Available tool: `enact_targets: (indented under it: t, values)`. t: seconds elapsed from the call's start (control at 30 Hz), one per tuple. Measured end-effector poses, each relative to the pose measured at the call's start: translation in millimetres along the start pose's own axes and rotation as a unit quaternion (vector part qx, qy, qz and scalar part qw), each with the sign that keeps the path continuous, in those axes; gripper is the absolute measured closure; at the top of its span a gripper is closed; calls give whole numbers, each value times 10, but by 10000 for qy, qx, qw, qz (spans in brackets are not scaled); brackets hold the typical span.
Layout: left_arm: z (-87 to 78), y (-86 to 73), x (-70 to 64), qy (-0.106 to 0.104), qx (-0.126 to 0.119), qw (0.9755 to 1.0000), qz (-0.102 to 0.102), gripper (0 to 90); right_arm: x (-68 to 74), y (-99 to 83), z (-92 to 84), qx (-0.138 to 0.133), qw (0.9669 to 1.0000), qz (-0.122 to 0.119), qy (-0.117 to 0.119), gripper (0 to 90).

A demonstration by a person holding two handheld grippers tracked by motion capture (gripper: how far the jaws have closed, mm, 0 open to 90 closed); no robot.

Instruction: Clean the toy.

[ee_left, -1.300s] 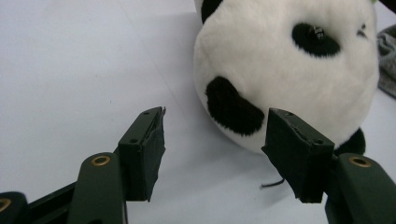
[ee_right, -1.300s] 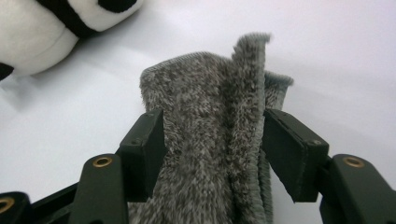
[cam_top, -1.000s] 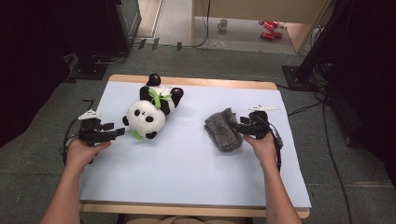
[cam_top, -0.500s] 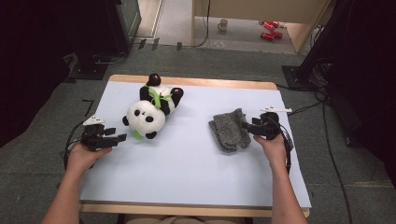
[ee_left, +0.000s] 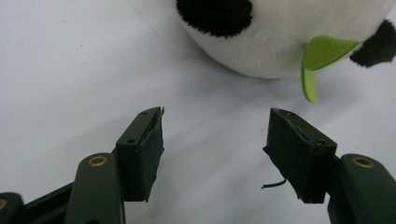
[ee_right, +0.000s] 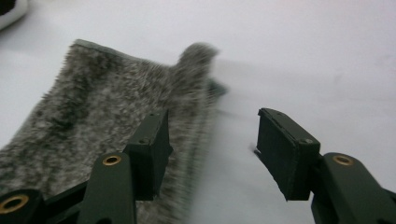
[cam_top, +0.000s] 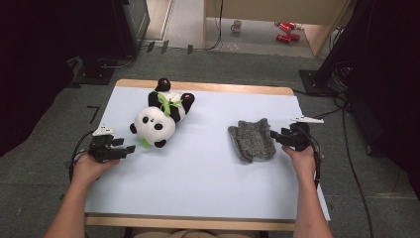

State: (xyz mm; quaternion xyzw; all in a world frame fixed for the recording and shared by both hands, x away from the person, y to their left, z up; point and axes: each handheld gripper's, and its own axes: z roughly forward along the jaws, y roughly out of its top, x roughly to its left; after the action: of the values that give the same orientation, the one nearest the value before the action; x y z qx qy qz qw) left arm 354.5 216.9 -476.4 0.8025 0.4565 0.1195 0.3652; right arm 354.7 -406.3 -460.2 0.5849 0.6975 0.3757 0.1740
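item 1: grey furry cloth, flat on the white table, right half. my right gripper sits at its right edge, jaws parted and just been closing a little, 1 over the fur, 1 over bare table, gripping nothing. item 2: panda plush, just ahead of my left gripper, jaws apart, empty.

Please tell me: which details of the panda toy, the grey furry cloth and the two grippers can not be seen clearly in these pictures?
- Panda toy: in the left gripper view the top edge cuts it off; its body is out of frame.
- Grey furry cloth: in the right gripper view its far edge is blurred; one jaw hides part of it.
- Right gripper: too small in the high view to judge contact with the cloth.
- Left gripper: the bottom edge cuts off its body.
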Motion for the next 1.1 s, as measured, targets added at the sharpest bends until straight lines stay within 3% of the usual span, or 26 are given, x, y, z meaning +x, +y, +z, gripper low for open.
enact_targets:
  t: [0.2, 0.4, 0.63, 0.83, 1.1]
  values:
    - [20, -23, 16, 38, 4, 10000, -2, 360, -131, -72, 2, 22, 9997, 124, -196, 447]
    - [39, -45, 28, 77, 28, 10000, 52, 357, -214, -157, 81, 269, 9988, 210, -341, 456]
    - [53, -77, 46, 84, 20, 9998, 191, 350, -262, -219, 116, 434, 9964, 25, -721, 475]
    - [59, -111, 38, 80, -37, 9991, 404, 339, -242, -259, 123, 359, 9945, -342, -922, 472]
    - [69, -136, 28, 37, -94, 9988, 487, 282, -305, -346, 107, 45, 9955, -226, -924, 446]
